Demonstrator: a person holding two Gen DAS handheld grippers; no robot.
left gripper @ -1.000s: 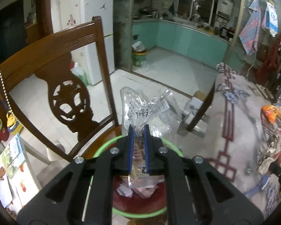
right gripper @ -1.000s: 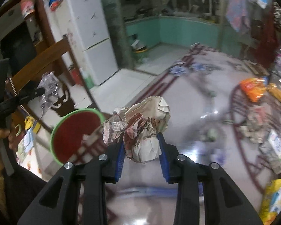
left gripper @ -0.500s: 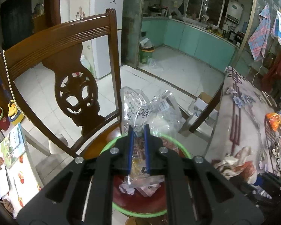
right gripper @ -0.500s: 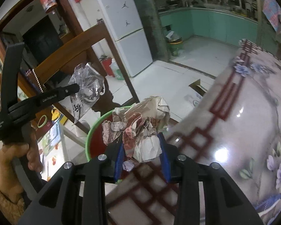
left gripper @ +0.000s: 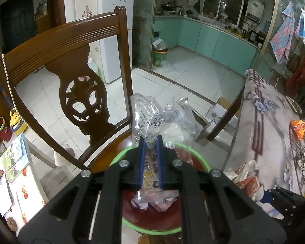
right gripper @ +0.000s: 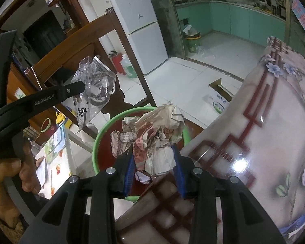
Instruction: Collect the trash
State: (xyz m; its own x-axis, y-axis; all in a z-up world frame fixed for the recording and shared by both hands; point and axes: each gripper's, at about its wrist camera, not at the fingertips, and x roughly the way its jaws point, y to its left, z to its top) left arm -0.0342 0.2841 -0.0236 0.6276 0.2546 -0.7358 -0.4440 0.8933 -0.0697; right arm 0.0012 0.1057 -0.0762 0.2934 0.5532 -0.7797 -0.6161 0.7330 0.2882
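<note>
1. Above the green-rimmed basin (left gripper: pixel 201 158), at 6 o'clock in the left wrist view, the left gripper (left gripper: pixel 150 142) is clamped on a clear plastic bag (left gripper: pixel 162 118); the bag stands up out of the blue-padded fingers (left gripper: pixel 142 162) toward 12 o'clock and hangs below them into the basin.
2. Basin: dark red inside, green rim; it sits on the seat of a wooden chair (left gripper: pixel 71 46); crumpled scraps (left gripper: pixel 144 203) lie on its floor, directly under the hanging bag.
3. Chair back: carved and pierced, at 10 o'clock in the left wrist view; a bead chain (left gripper: pixel 8 85) hangs down its left side.
4. Right gripper (right gripper: pixel 153 152): clamped on a crumpled paper wad (right gripper: pixel 152 134); the wad bulges above the blue pads and overlaps the basin (right gripper: pixel 97 142), at the centre of the right wrist view.
5. Table (right gripper: pixel 274 122): covered by a glossy flowered cloth with dark red line patterns, from 3 to 6 o'clock in the right wrist view; its edge is just beside the basin.
6. Left gripper as seen from the right wrist camera (right gripper: pixel 79 86): at 9 o'clock, held by a hand (right gripper: pixel 20 162), with the bag (right gripper: pixel 93 85) pinched at its tip in front of the chair back.
7. Background: a white refrigerator (right gripper: pixel 140 20) at 12 o'clock; a cardboard box (right gripper: pixel 219 95) on the tiled floor at 2 o'clock.
</note>
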